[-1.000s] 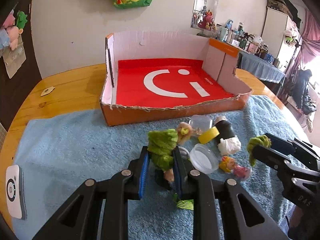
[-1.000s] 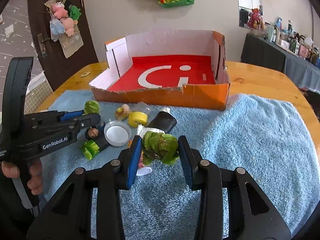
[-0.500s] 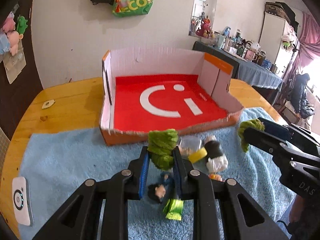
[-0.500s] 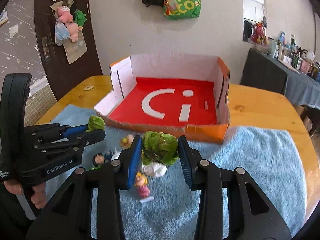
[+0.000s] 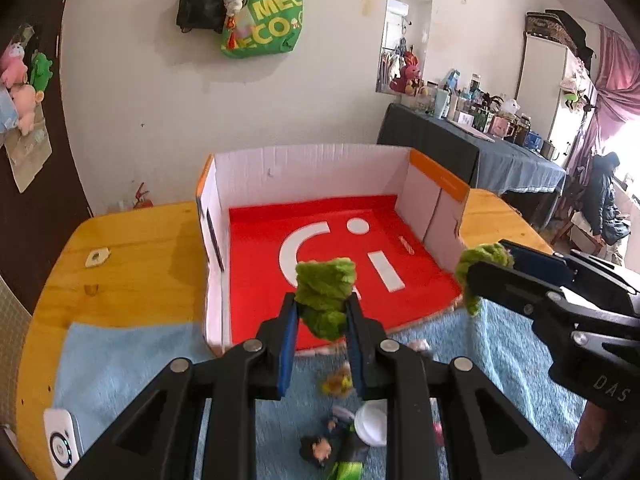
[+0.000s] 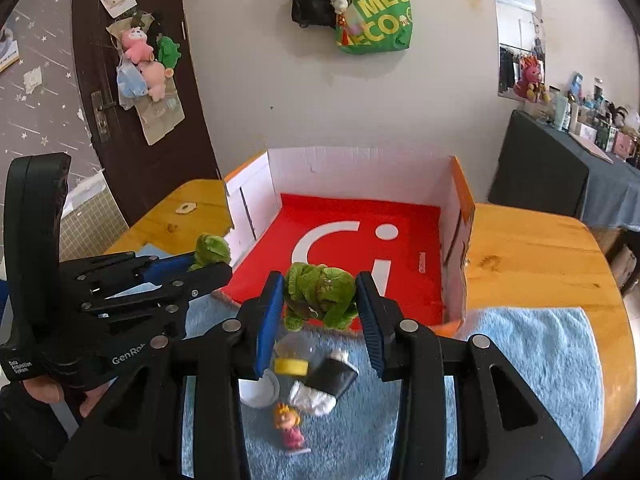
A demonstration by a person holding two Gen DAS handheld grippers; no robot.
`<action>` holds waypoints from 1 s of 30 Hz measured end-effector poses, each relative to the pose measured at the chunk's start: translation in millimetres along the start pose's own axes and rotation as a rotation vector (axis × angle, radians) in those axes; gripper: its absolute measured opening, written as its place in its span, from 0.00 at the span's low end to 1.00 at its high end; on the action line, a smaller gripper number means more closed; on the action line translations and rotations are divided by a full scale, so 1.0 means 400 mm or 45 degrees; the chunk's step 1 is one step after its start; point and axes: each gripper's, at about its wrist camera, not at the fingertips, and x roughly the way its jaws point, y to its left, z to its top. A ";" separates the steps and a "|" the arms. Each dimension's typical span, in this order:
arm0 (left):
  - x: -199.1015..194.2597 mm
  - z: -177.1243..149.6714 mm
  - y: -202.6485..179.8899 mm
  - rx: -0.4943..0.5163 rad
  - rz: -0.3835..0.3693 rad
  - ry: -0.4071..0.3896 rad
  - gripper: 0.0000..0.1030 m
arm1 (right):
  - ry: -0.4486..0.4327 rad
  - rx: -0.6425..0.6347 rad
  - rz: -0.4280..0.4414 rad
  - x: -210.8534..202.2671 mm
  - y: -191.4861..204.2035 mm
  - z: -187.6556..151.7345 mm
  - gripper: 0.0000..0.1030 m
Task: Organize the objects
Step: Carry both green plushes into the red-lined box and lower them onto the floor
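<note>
My left gripper (image 5: pixel 320 312) is shut on a fuzzy green plush toy (image 5: pixel 325 296), held in the air over the near edge of the open cardboard box (image 5: pixel 304 176) with a red floor. My right gripper (image 6: pixel 318 304) is shut on a second green plush toy (image 6: pixel 320 294), also lifted just before the box's front edge. Each gripper shows in the other's view: the right gripper (image 5: pixel 486 264) at the right, the left gripper (image 6: pixel 212 256) at the left. Small toys remain below on the blue towel (image 6: pixel 520 360): a pink doll (image 6: pixel 289 426), a yellow-lidded jar (image 6: pixel 294 362), a dark-haired figure (image 5: pixel 320 446).
The box stands on a round wooden table (image 5: pixel 132 248). A white device (image 5: pixel 60 444) lies at the towel's near left. A small tag (image 5: pixel 96 257) lies on the wood at left. A person (image 5: pixel 604 200) sits at far right by a cluttered side table (image 5: pixel 480 132).
Both grippers have risen with their green plush toys and moved toward the box. The small toys on the towel now lie lower in both views.
</note>
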 end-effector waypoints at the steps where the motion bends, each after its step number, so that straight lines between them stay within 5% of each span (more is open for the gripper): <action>1: 0.001 0.007 0.001 -0.002 0.000 -0.004 0.23 | -0.003 0.004 0.001 0.004 -0.003 0.007 0.34; 16: 0.083 0.102 0.024 -0.031 0.037 -0.021 0.23 | 0.002 0.045 -0.017 0.095 -0.043 0.096 0.34; 30: 0.206 0.177 0.051 -0.046 0.041 0.090 0.23 | 0.159 0.060 -0.039 0.243 -0.100 0.157 0.34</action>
